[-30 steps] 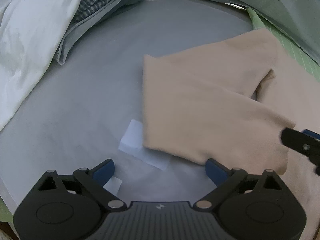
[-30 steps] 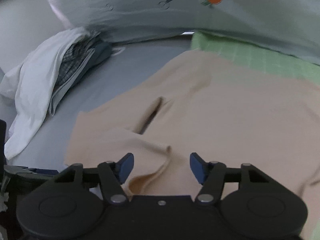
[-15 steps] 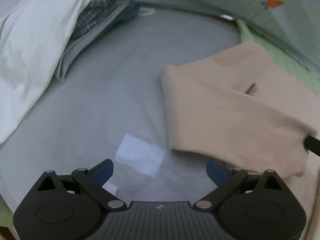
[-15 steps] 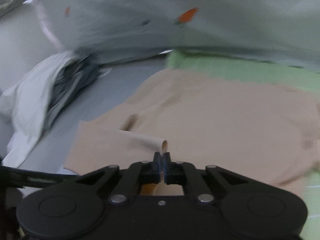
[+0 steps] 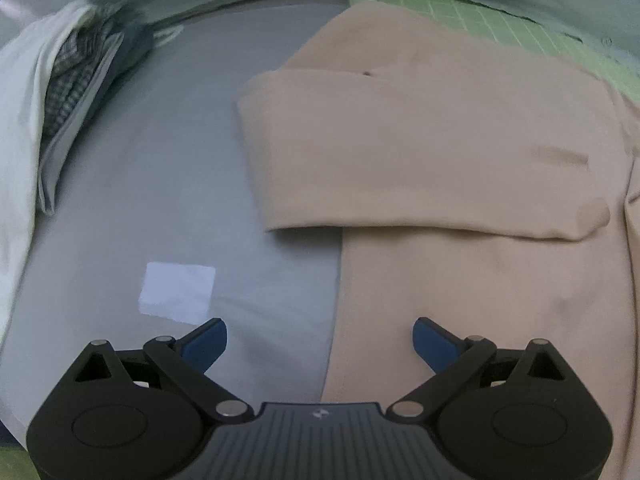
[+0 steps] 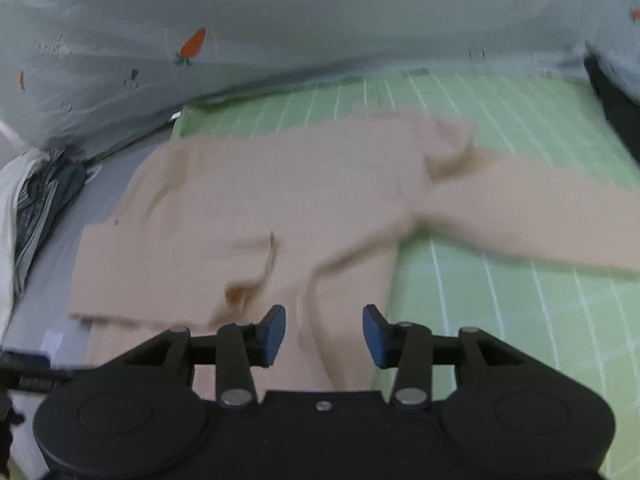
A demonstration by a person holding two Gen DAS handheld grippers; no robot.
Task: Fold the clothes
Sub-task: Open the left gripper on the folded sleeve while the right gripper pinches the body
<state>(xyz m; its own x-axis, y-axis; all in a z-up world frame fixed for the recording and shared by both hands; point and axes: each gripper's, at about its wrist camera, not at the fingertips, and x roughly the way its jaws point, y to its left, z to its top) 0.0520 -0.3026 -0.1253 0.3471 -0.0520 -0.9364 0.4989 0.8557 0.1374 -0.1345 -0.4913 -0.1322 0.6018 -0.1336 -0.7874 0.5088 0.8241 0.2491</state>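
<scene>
- A pile of clothes (image 5: 68, 92), white and checked, lies at the far left on the grey sheet (image 5: 168, 168), well apart from my work.
- A pale blue carrot-print cover (image 6: 280, 28) bunches up along the back; a white patch (image 5: 176, 294) lies on the sheet near my left hand-held gripper (image 5: 320, 340).
- The beige garment (image 5: 440, 152) lies flat across the grey sheet and the green checked sheet (image 6: 500, 300), 1 sleeve folded across its body, the other stretching right.
- My left hand-held gripper is spread wide, empty, above the garment's edge.
- My right hand-held gripper (image 6: 324, 330) is opening; cloth lies below, not pinched.
</scene>
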